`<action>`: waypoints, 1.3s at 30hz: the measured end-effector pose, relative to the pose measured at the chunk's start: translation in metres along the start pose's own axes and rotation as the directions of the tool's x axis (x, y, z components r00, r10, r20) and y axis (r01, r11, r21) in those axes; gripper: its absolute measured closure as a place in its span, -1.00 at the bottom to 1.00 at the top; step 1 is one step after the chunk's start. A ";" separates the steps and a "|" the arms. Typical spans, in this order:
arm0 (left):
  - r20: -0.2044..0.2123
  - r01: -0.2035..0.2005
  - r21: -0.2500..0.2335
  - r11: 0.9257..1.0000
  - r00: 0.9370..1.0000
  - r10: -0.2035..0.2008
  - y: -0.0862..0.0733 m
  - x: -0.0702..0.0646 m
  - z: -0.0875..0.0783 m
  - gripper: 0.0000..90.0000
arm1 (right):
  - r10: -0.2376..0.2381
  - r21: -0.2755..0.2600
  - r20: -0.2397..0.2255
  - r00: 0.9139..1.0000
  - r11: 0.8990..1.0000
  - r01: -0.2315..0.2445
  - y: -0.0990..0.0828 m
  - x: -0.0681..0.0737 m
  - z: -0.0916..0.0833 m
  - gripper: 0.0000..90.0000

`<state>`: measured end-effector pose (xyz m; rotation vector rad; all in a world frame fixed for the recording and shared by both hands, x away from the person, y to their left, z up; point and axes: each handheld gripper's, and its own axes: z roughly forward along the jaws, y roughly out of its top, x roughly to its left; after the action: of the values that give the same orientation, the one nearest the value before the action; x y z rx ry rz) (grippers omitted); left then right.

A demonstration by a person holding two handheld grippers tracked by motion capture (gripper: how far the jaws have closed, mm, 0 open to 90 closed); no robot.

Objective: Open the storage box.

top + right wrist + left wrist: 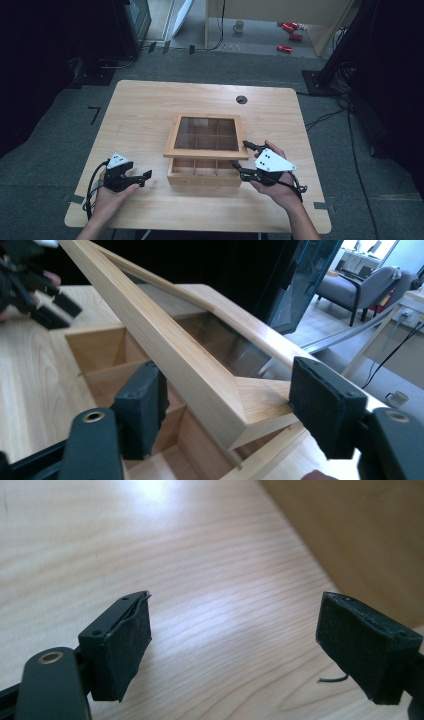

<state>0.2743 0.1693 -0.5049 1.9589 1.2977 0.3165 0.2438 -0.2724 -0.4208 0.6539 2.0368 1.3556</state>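
No readable text, no labels, no brands, no numbers, no signs on anything

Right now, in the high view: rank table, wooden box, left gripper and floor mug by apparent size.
1. table
2. wooden box with its glass lid
3. left gripper
4. mug, though it stands far back on the floor, so distance shrinks it.

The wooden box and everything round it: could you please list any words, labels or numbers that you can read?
No readable text anywhere.
Wooden box and its glass lid: plain wood, no label.
Red items on the floor: too small and blurred to read.
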 end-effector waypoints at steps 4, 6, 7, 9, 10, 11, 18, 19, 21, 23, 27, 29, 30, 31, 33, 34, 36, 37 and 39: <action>-0.029 -0.013 0.016 1.000 0.999 0.014 -0.003 0.003 0.004 -0.67 | -0.002 0.010 0.006 1.000 1.000 0.002 0.013 -0.009 0.004 -0.12; -0.029 -0.014 0.016 1.000 0.999 0.014 -0.003 0.003 0.004 -0.67 | 0.000 0.009 0.001 1.000 1.000 0.000 0.015 -0.011 0.005 -0.11; -0.035 -0.021 0.016 1.000 0.999 0.021 -0.004 0.003 0.004 -0.66 | 0.012 0.001 -0.010 1.000 1.000 -0.012 0.020 -0.017 0.006 -0.10; -0.042 -0.024 0.011 1.000 0.999 0.025 -0.004 0.003 0.005 -0.66 | 0.016 -0.001 -0.012 1.000 1.000 -0.016 0.022 -0.019 0.007 -0.08; -0.051 -0.035 0.012 0.999 0.998 0.036 -0.004 0.002 0.006 -0.66 | 0.014 -0.006 -0.014 1.000 1.000 -0.014 0.025 -0.022 0.008 -0.07; -0.056 -0.038 0.010 0.999 0.998 0.038 -0.004 0.001 0.006 -0.67 | 0.023 -0.010 -0.013 1.000 1.000 -0.024 0.028 -0.026 0.008 -0.06; -0.072 -0.054 0.004 0.999 0.996 0.055 -0.006 -0.002 0.007 -0.67 | 0.051 -0.025 0.010 0.999 0.998 -0.051 0.046 -0.044 0.014 0.04; -0.071 -0.056 0.003 0.998 0.996 0.056 -0.006 -0.002 0.007 -0.67 | 0.057 -0.031 0.011 0.998 0.998 -0.057 0.049 -0.047 0.016 0.05; -0.067 -0.053 0.001 0.999 0.996 0.053 -0.006 -0.002 0.007 -0.67 | 0.068 -0.043 0.014 0.998 0.997 -0.068 0.053 -0.054 0.019 0.06; -0.064 -0.051 -0.001 0.999 0.997 0.051 -0.006 -0.001 0.007 -0.66 | 0.078 -0.053 0.018 0.997 0.996 -0.077 0.058 -0.062 0.022 0.10; -0.064 -0.052 -0.003 0.999 0.997 0.051 -0.006 -0.001 0.007 -0.66 | 0.077 -0.056 0.035 0.996 0.996 -0.075 0.064 -0.070 0.027 0.22; -0.062 -0.052 -0.004 0.999 0.997 0.051 -0.007 -0.001 0.007 -0.66 | 0.095 -0.061 0.028 0.995 0.994 -0.093 0.068 -0.079 0.030 0.23; -0.062 -0.053 -0.005 0.999 0.997 0.053 -0.007 -0.001 0.008 -0.66 | 0.102 -0.070 0.021 0.995 0.992 -0.101 0.070 -0.085 0.033 0.24; -0.062 -0.053 -0.005 0.999 0.997 0.053 -0.007 -0.001 0.008 -0.66 | 0.102 -0.070 0.021 0.995 0.992 -0.101 0.070 -0.085 0.033 0.24; -0.060 -0.051 -0.006 0.999 0.997 0.050 -0.007 -0.001 0.008 -0.66 | 0.115 -0.071 0.018 0.993 0.991 -0.113 0.072 -0.090 0.035 0.26; -0.059 -0.051 -0.007 0.999 0.997 0.051 -0.007 -0.001 0.008 -0.66 | 0.133 -0.076 0.011 0.991 0.988 -0.132 0.075 -0.096 0.038 0.26; -0.056 -0.052 -0.007 0.999 0.997 0.052 -0.007 -0.001 0.007 -0.66 | 0.152 -0.075 0.015 0.988 0.986 -0.150 0.077 -0.100 0.041 0.26; -0.056 -0.052 -0.007 0.999 0.997 0.052 -0.007 -0.001 0.007 -0.66 | 0.152 -0.075 0.015 0.988 0.986 -0.150 0.077 -0.100 0.041 0.26; -0.056 -0.053 -0.007 0.999 0.997 0.053 -0.007 -0.001 0.008 -0.66 | 0.162 -0.080 0.028 0.986 0.984 -0.159 0.080 -0.103 0.045 0.26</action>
<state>0.2737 0.1667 -0.5147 1.9928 1.2789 0.4048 0.3533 -0.2861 -0.3384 0.8159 1.9279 1.4966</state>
